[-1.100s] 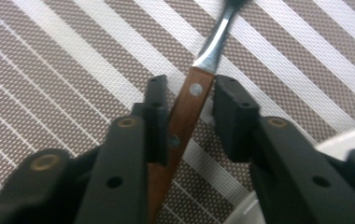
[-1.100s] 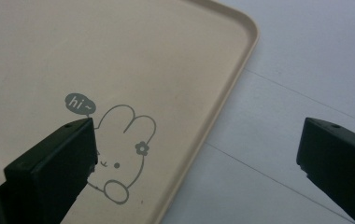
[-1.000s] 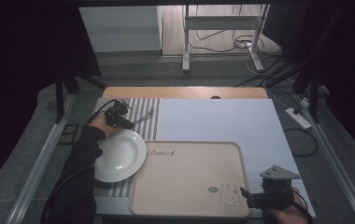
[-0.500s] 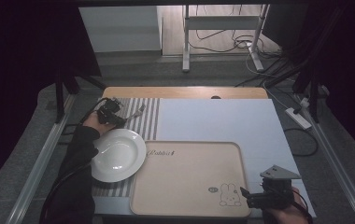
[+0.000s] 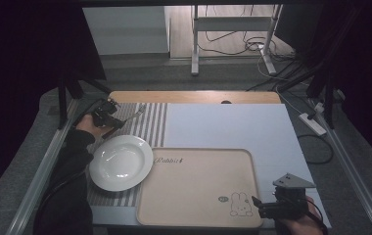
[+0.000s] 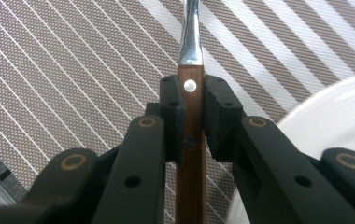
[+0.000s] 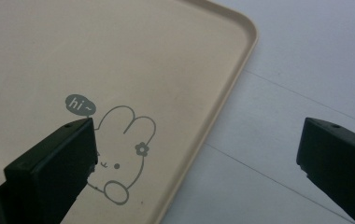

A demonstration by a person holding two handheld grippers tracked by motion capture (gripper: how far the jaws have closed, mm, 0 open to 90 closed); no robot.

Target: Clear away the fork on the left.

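Note:
My left gripper [image 5: 106,115] is at the far left of the table, shut on the brown wooden handle of a fork [image 6: 190,140]. The fork's metal end [image 5: 135,115] points right over the striped placemat [image 5: 152,122]. In the left gripper view the jaws clamp the handle from both sides, just below its rivet. A white plate [image 5: 121,162] lies on the placemat just nearer than the fork, and its rim [image 6: 334,112] curves in at the right. My right gripper [image 5: 260,205] stands open at the beige tray's [image 5: 198,186] near right corner, above the rabbit drawing [image 7: 122,158].
The tray [image 7: 96,56] has a raised rim and nothing lies in it. A pale blue sheet [image 5: 233,125] covers the table beyond and to the right of it. A wooden table edge [image 5: 194,96] runs along the far side. A power strip [image 5: 312,124] lies off the right edge.
My left gripper has moved left and slightly away, carrying the fork with it over the placemat. The right gripper has stayed in place.

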